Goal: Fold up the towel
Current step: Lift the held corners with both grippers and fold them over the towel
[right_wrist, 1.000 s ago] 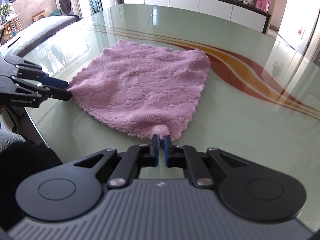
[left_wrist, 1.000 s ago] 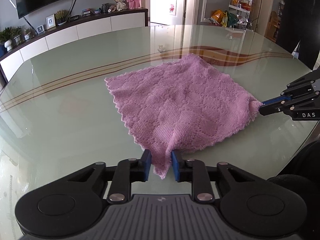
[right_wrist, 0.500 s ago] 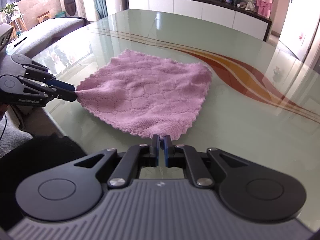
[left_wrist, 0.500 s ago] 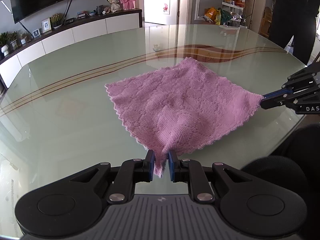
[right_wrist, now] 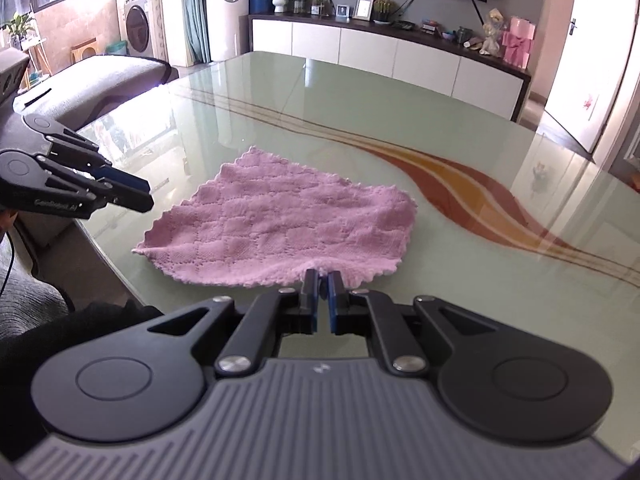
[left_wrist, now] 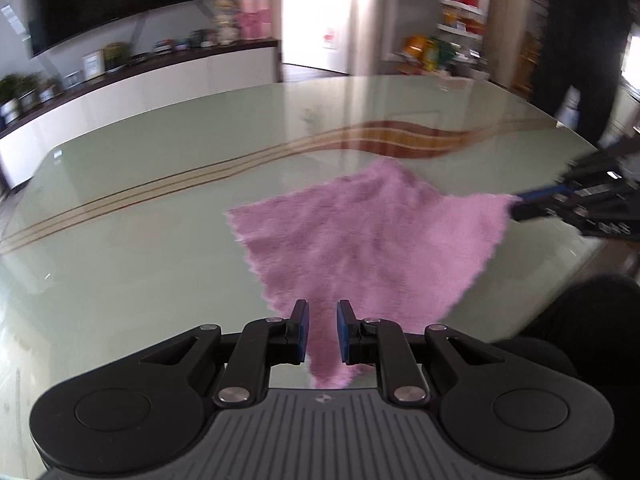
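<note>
Right wrist view: on the glass bench [right_wrist: 480, 304] the pink towel [right_wrist: 280, 224] lay mostly flat. The right hand-held gripper [right_wrist: 323, 280] pinched its near corner. The left hand-held gripper [right_wrist: 149, 198] hung near another corner, its hold impossible to tell. A one-sided lift could skew the fold.

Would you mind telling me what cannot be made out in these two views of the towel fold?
- Left wrist view: motion blur hides whether the left gripper really pinches the towel.
- Right wrist view: the right gripper has its own fingers covering the towel corner between them.
</note>
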### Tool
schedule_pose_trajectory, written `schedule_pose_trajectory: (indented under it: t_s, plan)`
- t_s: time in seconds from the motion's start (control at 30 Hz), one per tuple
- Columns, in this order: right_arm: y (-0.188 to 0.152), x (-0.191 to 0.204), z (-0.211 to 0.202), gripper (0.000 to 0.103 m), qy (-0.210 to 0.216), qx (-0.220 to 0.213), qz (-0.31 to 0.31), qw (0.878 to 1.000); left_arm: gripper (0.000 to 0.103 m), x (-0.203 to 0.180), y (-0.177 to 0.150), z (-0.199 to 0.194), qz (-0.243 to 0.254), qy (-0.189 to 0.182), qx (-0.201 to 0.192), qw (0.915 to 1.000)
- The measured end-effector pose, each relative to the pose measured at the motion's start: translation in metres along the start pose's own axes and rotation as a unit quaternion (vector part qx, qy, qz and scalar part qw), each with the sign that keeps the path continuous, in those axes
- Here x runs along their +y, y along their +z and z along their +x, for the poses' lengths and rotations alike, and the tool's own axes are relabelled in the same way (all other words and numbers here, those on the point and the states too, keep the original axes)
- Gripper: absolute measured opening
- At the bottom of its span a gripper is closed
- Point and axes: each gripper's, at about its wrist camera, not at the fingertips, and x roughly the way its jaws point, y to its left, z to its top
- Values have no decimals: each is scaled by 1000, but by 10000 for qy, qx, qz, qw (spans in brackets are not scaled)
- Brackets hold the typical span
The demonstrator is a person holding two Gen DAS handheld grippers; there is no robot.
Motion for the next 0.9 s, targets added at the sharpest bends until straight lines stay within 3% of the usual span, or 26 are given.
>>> schedule_pose_trajectory:
  t_s: [0.67, 0.9]
  plan:
    - [-19, 4, 5, 5, 4, 191, 41, 9998, 26, 11, 0, 33, 599, -353, 309, 9971]
    - [-19, 4, 5, 5, 33, 193, 59, 9998, 43, 4, -4, 34, 880, -443, 371, 9944]
